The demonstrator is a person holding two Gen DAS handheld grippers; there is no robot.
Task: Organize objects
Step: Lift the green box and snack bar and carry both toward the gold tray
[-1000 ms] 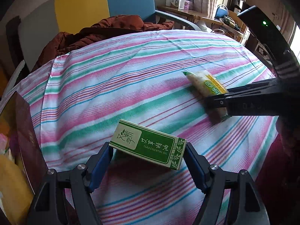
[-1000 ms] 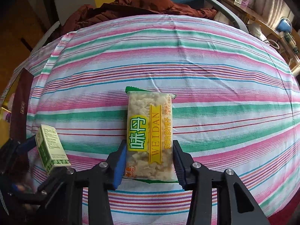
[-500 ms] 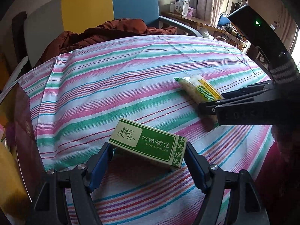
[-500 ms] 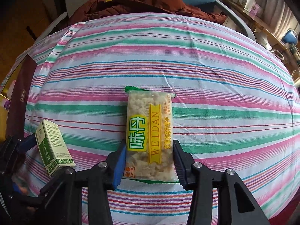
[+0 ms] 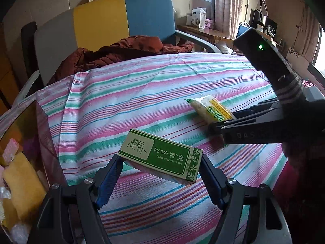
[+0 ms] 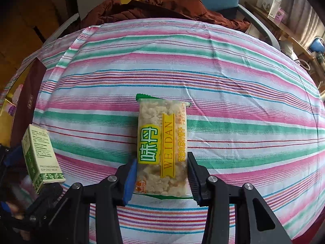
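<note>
My left gripper [image 5: 160,169] is shut on a green and white essential-oil box [image 5: 160,155], held lengthwise across its jaws and lifted above the striped tablecloth [image 5: 126,101]. The same box [image 6: 41,157] shows at the far left of the right wrist view. A clear and yellow snack packet [image 6: 162,144] lies flat on the cloth, and my right gripper [image 6: 161,172] is shut on its near end, both pads against its sides. In the left wrist view the packet [image 5: 211,109] pokes out ahead of the right gripper's fingers [image 5: 243,126].
A dark maroon box [image 5: 30,142] stands open at the left table edge, with yellow and pink items inside. A brown jacket [image 5: 126,50] lies on the yellow and blue chair [image 5: 121,20] behind the table. A side table with small boxes [image 5: 199,20] stands at the back right.
My left gripper has risen and tilted up with the green box, now clear of the cloth. My right gripper stays shut on the packet, which has not moved on the cloth.
</note>
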